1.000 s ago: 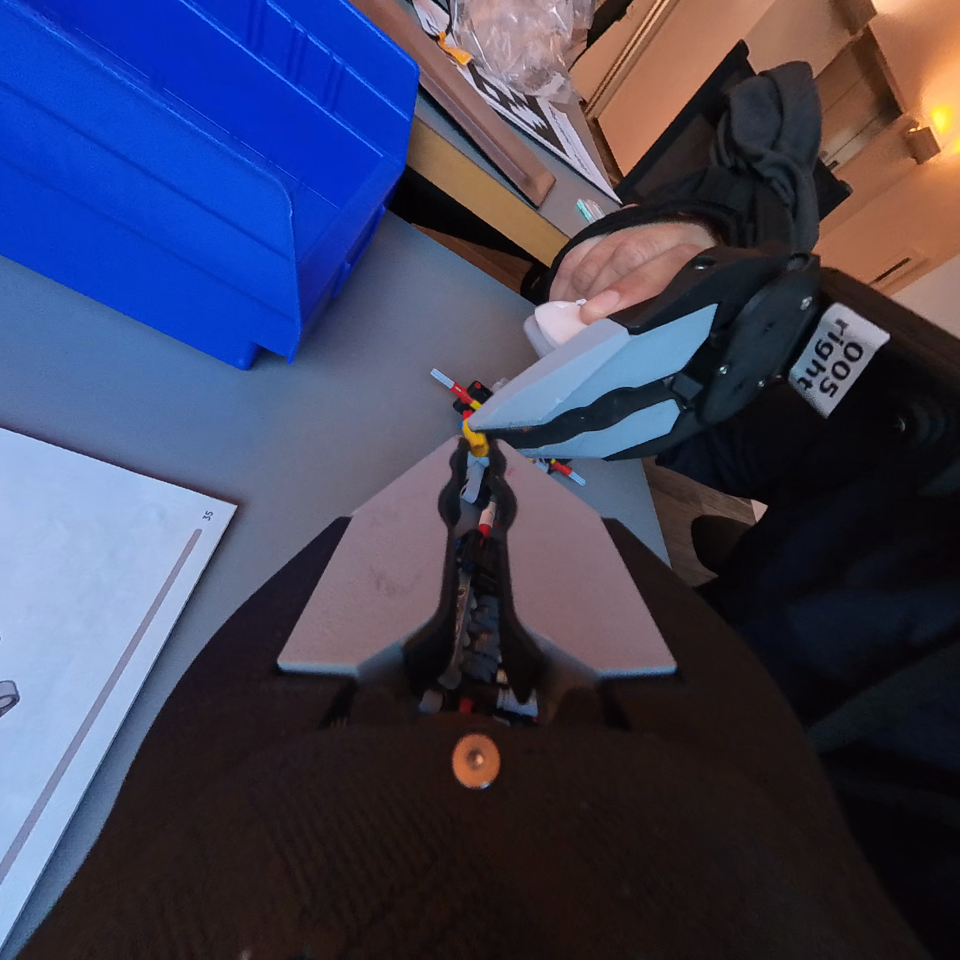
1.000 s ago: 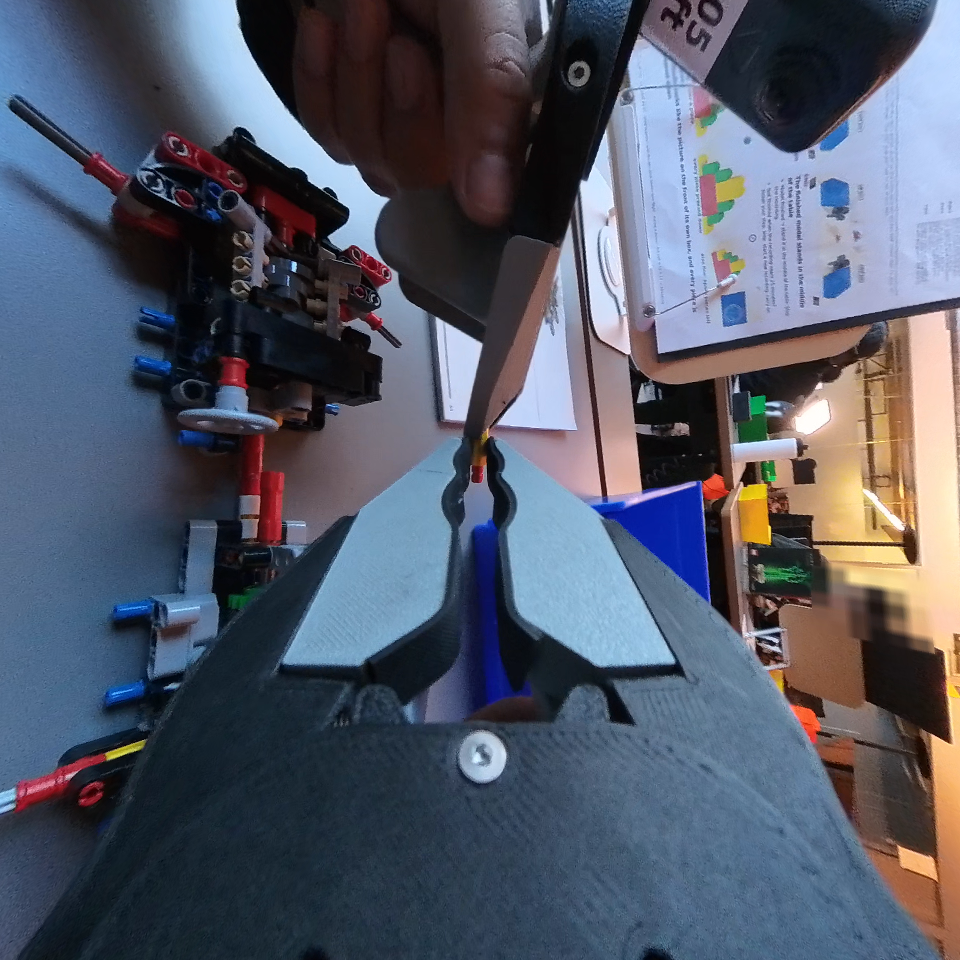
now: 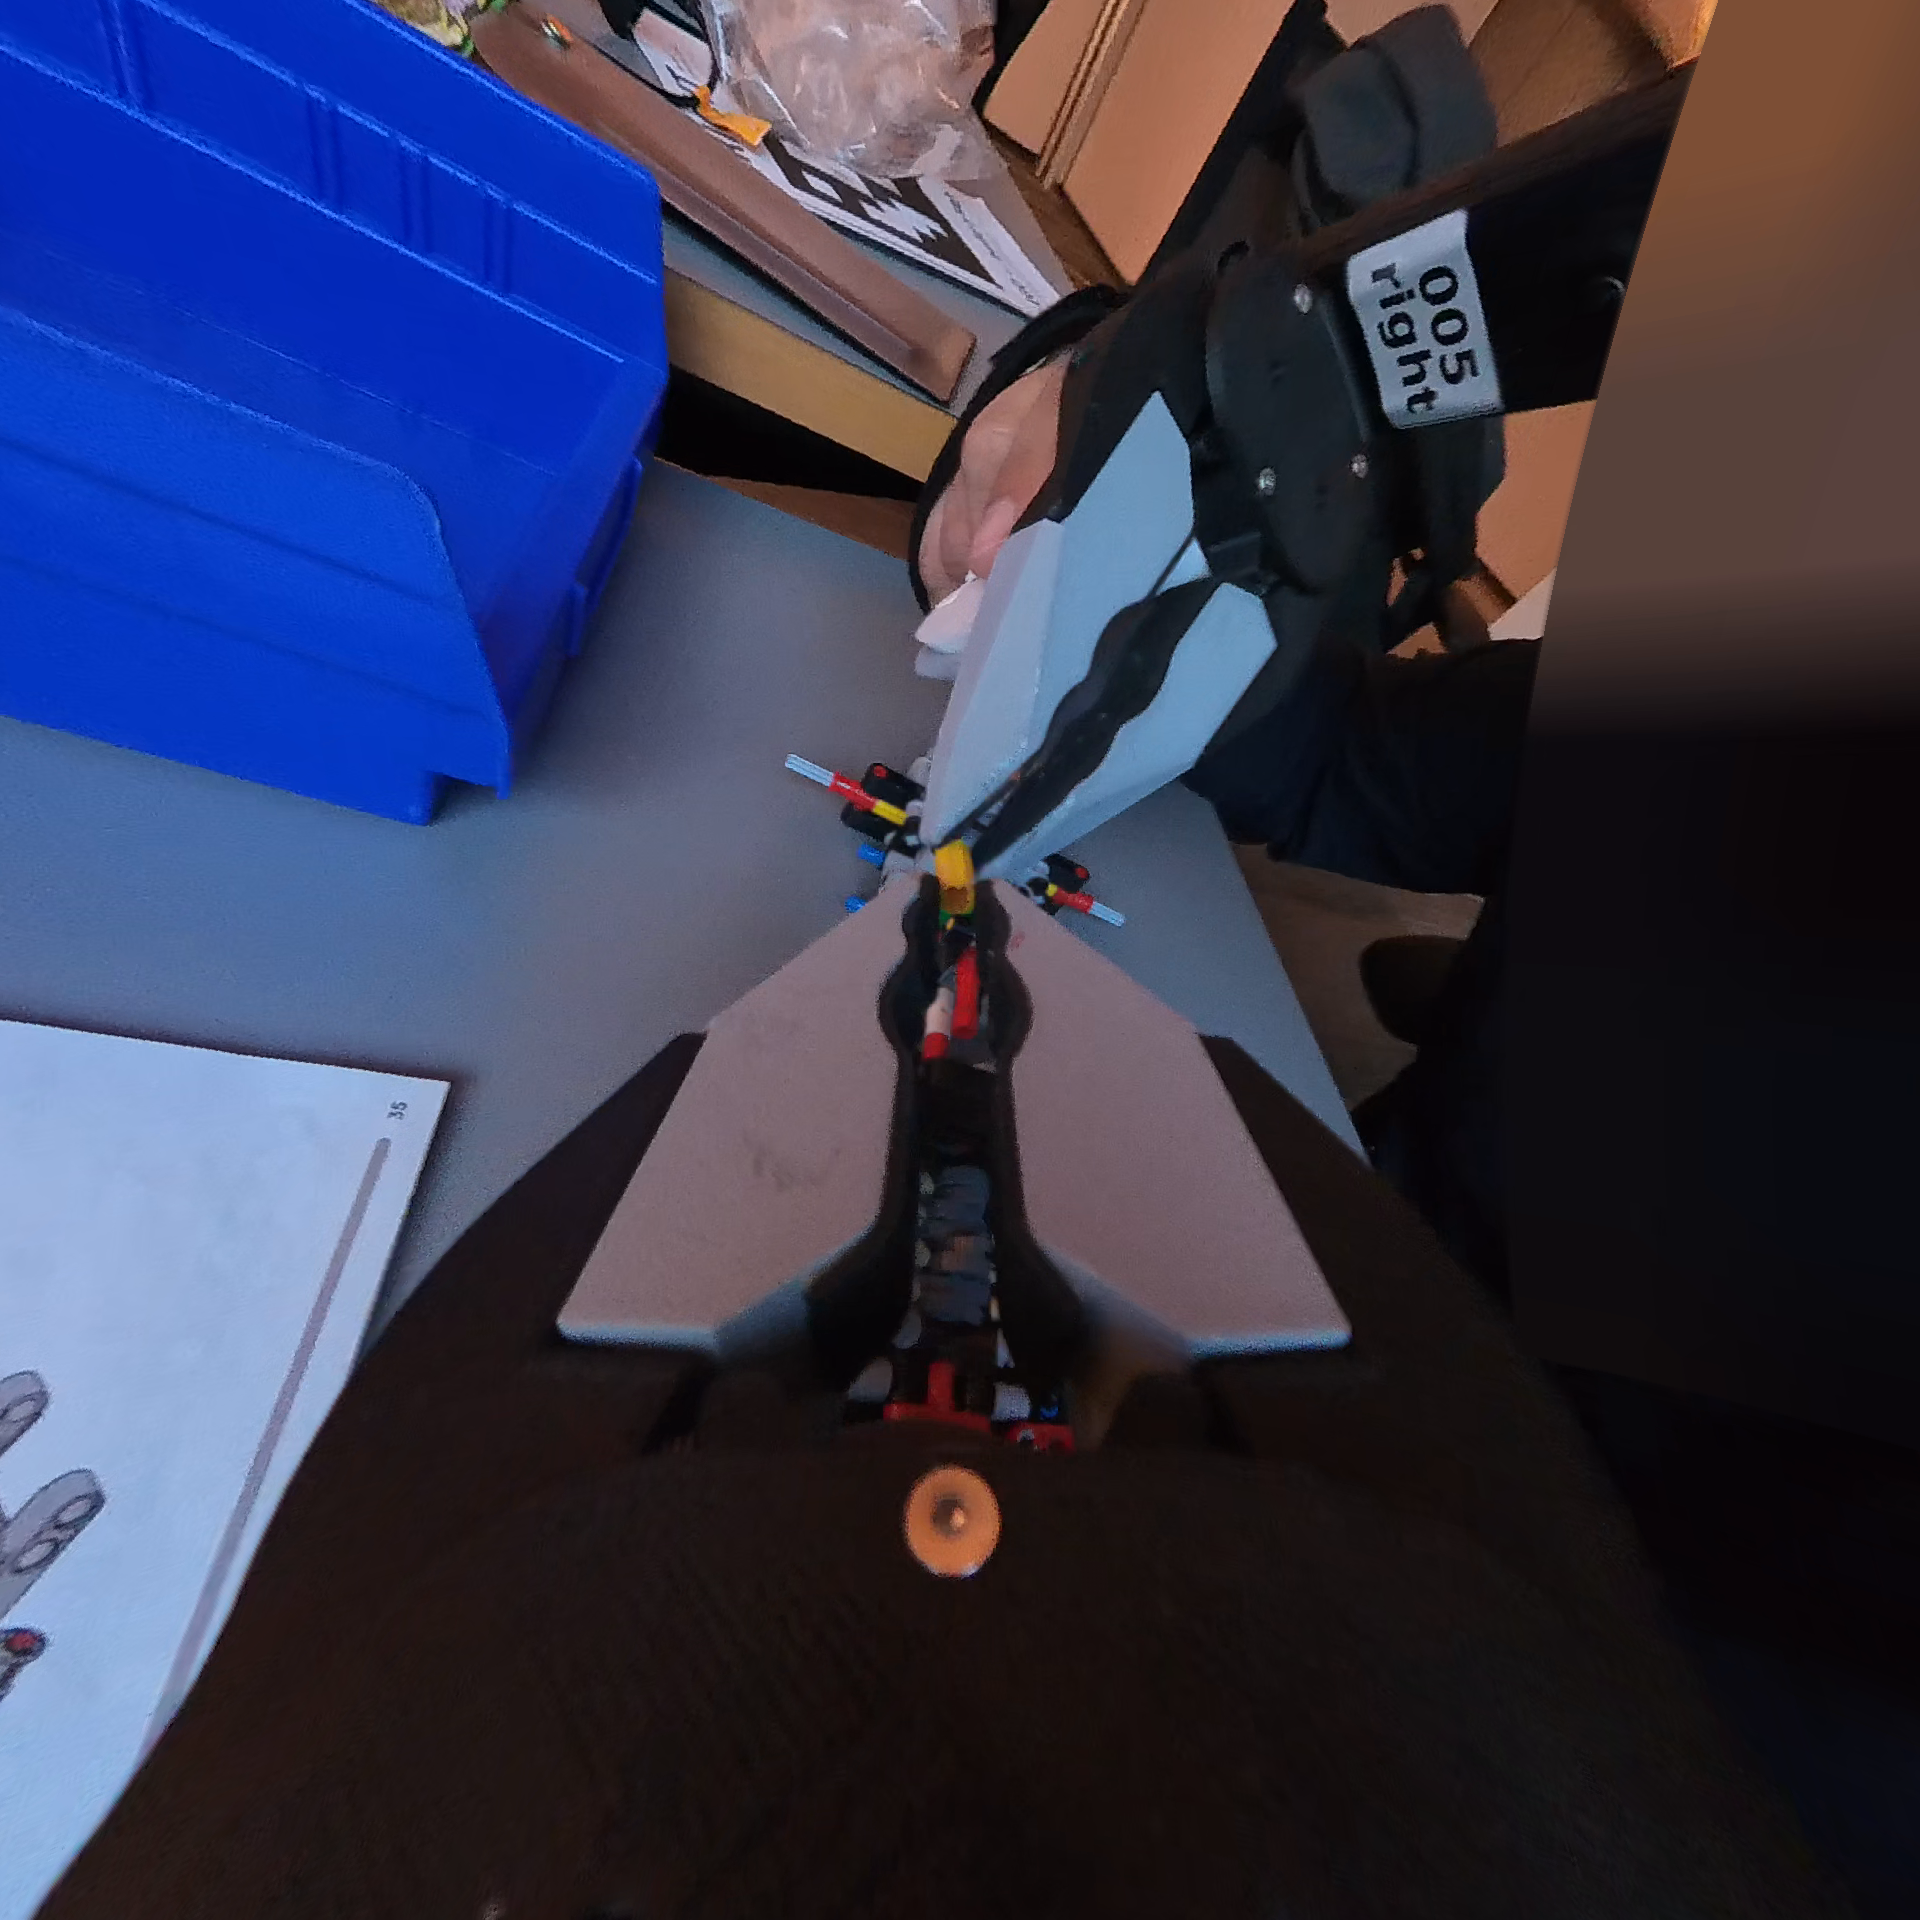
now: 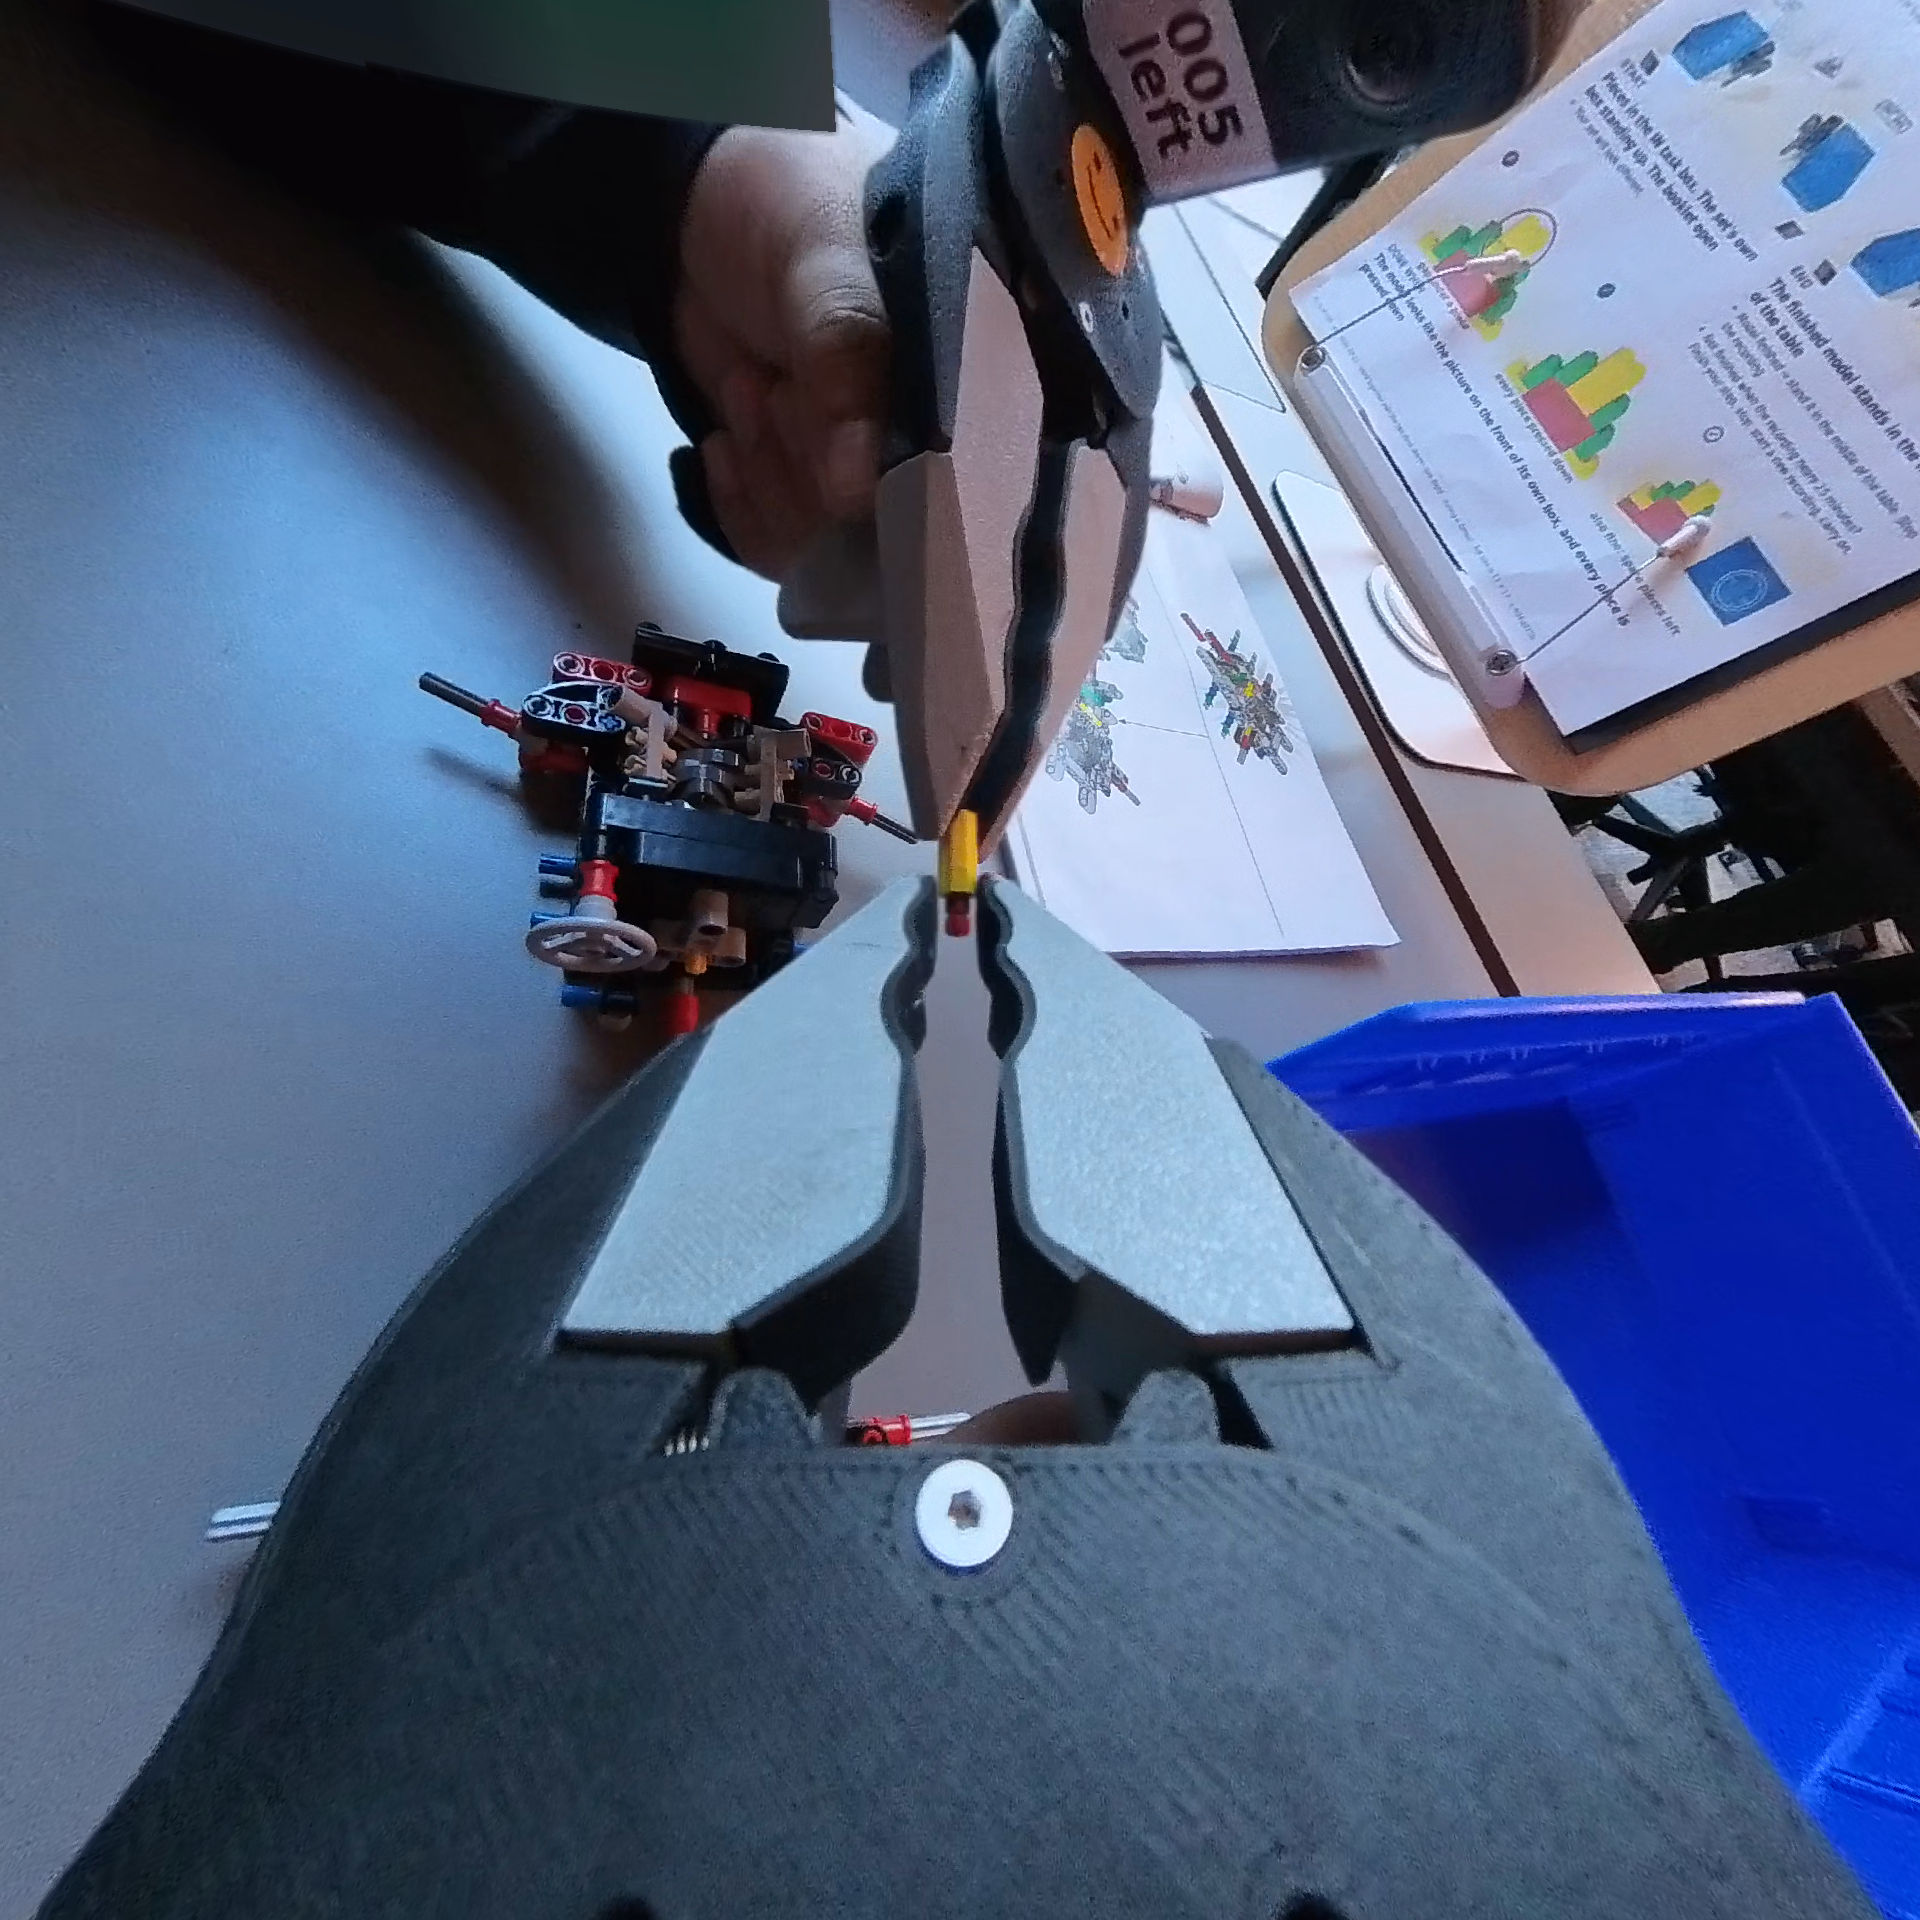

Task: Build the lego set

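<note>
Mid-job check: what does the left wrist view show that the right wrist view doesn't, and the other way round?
Only left wrist: a crumpled clear plastic bag and the right hand. Only right wrist: the white wheel on the built model, and a printed sheet on a board. Both: the yellow sleeve clamped by the left gripper, the right gripper, and the blue bin.

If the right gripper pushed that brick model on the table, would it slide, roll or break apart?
The brick model would probably slide rather than roll: it rests on a broad, blocky base. Its protruding thin axles and small white wheel look likely to snag or pop off.
</note>
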{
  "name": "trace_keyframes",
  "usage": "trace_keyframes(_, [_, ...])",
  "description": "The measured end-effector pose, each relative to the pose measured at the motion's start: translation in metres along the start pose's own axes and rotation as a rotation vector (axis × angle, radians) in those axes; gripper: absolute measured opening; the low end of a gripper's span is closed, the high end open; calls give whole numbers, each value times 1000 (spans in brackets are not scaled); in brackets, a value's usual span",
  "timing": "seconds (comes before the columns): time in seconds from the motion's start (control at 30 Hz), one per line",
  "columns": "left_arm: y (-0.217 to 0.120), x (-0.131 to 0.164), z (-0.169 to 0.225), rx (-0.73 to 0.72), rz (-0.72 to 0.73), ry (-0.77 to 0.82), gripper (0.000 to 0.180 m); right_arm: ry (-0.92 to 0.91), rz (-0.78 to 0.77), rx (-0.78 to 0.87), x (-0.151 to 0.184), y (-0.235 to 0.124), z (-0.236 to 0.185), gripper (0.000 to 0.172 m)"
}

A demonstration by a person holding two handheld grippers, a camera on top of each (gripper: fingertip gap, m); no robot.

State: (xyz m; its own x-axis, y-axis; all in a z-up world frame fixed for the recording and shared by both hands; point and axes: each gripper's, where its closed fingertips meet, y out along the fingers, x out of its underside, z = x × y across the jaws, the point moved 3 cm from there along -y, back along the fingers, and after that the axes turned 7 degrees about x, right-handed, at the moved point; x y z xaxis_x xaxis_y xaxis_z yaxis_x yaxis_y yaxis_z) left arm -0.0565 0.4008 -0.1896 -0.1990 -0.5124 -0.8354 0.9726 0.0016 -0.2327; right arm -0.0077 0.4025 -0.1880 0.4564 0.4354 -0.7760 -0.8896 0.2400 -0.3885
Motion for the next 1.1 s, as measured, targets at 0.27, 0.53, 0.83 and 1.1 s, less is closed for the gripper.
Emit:
trace_keyframes(0.27, [1, 2, -1, 37, 7, -68, 5, 4, -8, -12, 1, 0, -1, 3])
trace_keyframes(0.53, [-6, 28, -3, -132, -323, 139, 61, 102, -175, -180, 27, 4, -15, 3])
trace_keyframes(0.83, [12, 62, 10, -174, -553, 273, 66, 172, -294, -349, 42, 10, -35, 3])
trace_keyframes(1.1, [14, 65, 8, -181, -553, 270, 61, 129, -337, -525, 38, 9, -46, 3])
